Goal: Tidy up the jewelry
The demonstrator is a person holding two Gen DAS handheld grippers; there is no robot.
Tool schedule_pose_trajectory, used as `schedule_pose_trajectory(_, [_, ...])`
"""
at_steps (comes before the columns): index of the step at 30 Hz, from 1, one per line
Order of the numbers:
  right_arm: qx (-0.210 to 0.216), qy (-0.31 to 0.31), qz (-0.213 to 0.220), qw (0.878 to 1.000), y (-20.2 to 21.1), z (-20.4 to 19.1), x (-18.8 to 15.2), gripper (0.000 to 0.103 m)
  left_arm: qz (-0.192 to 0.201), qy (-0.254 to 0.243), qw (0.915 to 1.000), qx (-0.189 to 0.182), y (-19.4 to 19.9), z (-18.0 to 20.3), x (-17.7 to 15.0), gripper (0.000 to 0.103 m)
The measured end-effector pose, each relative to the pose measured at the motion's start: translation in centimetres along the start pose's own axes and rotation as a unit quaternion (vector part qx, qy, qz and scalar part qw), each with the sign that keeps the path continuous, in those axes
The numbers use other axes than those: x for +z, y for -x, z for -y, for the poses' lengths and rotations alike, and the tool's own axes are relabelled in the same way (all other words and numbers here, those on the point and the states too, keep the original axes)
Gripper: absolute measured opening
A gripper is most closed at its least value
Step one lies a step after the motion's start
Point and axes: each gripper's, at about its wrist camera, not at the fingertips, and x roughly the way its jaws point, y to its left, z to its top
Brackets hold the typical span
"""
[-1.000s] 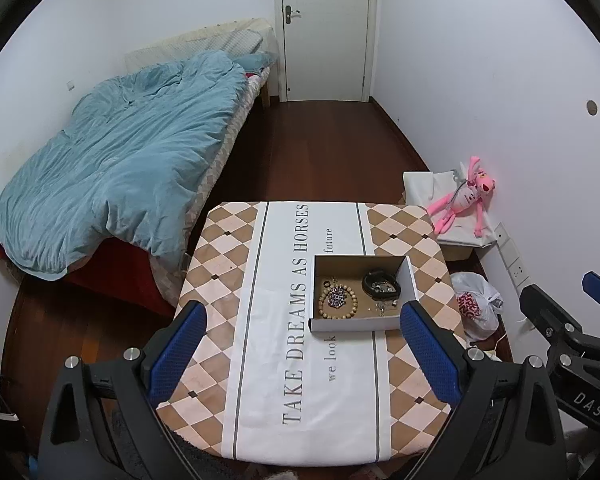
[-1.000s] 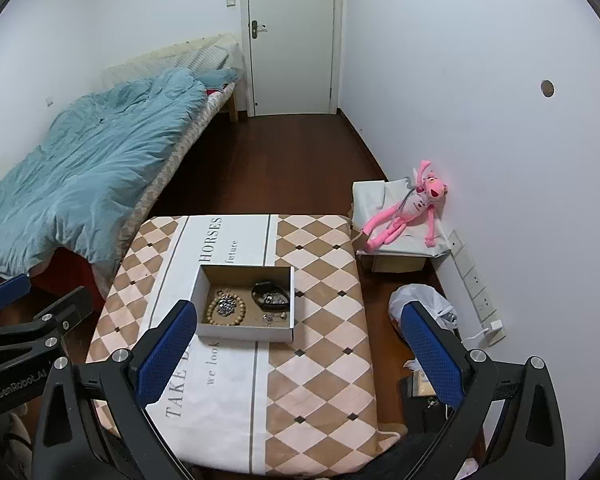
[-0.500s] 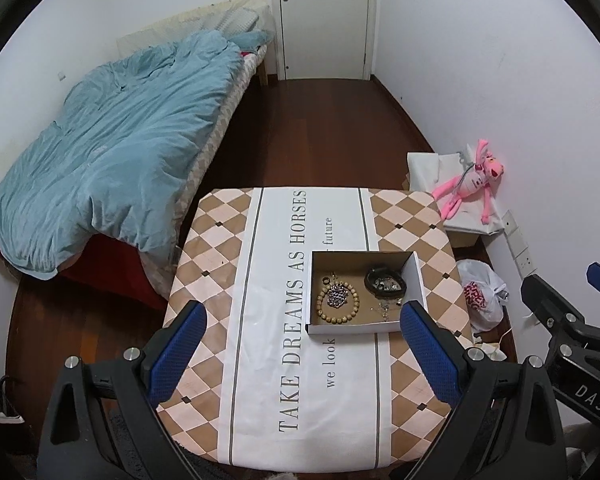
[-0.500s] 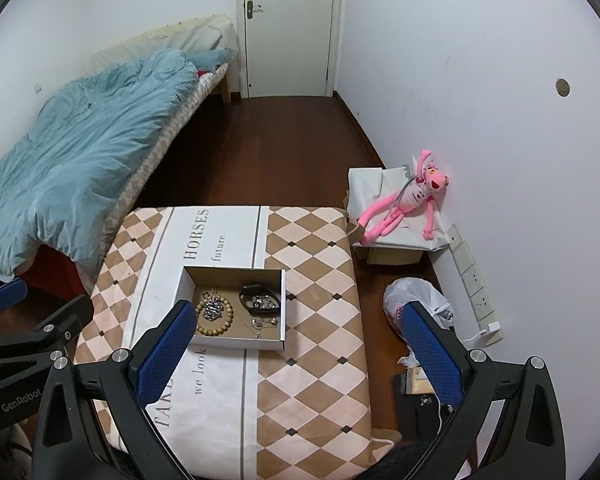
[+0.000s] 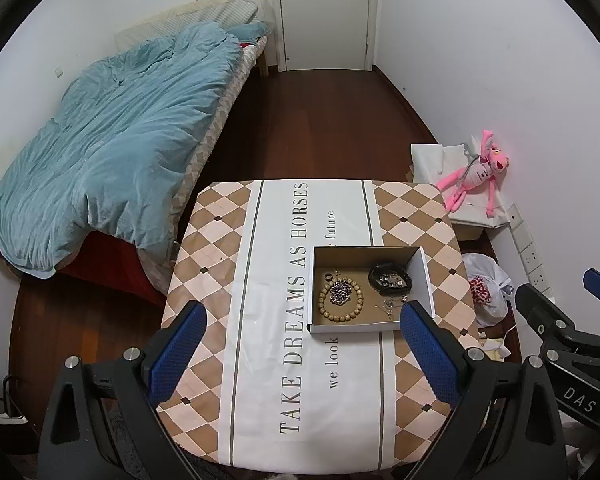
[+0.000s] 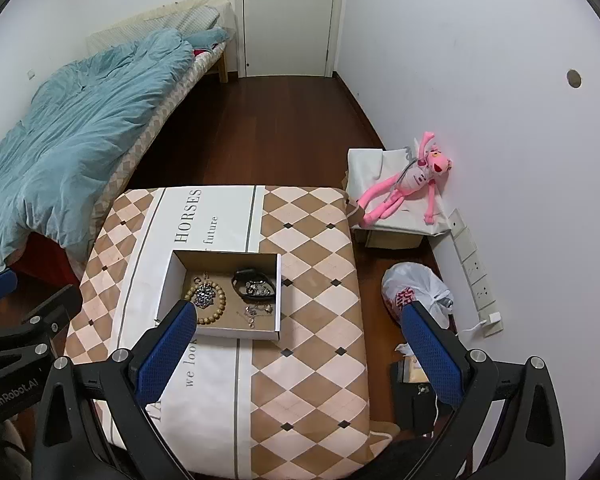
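Hovering high above the worktop [image 5: 260, 280], the left hand-held gripper [image 5: 300, 344] has its jaws spread wide with nothing between them, and the right hand-held gripper [image 6: 296, 344] hangs alongside it, equally wide apart and empty. Ahead of both, toward 1 o'clock in the left view and 11 o'clock in the right view, a shallow cardboard box [image 5: 420, 276] sits on the patterned cloth [image 5: 204, 240]. All the jewelry in sight lies inside it: a wooden bead bracelet [image 5: 341, 300] at the box's 8 o'clock with a silver chain [image 5: 340, 293] bunched inside its ring, a dark band [image 5: 390, 277] at 2 o'clock with small metal pieces piled in it, a thin chain [image 5: 392, 304] at 5 o'clock, and a small ring [image 5: 329, 276] at 10 o'clock. This fits either jewelry gathered in the box and finished with, or a jumble waiting to be sorted; the pictures do not settle which. Any reach into the box would call for a long descent and a fine pinch, since the pieces are small and overlap. Beyond the worktop stand a bed [image 5: 112, 152] at 10 o'clock and a pink plush toy [image 5: 476, 180] at 2 o'clock.
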Motion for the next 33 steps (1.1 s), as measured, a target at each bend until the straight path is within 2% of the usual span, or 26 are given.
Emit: schedule_pose_trajectory(33, [0.003,-0.002,-0.003,1.000,-0.09,-0.15,-0.80,0.103,0.003,-0.002,1.0000,0.003,-0.14,-0.66,-0.61,0.099])
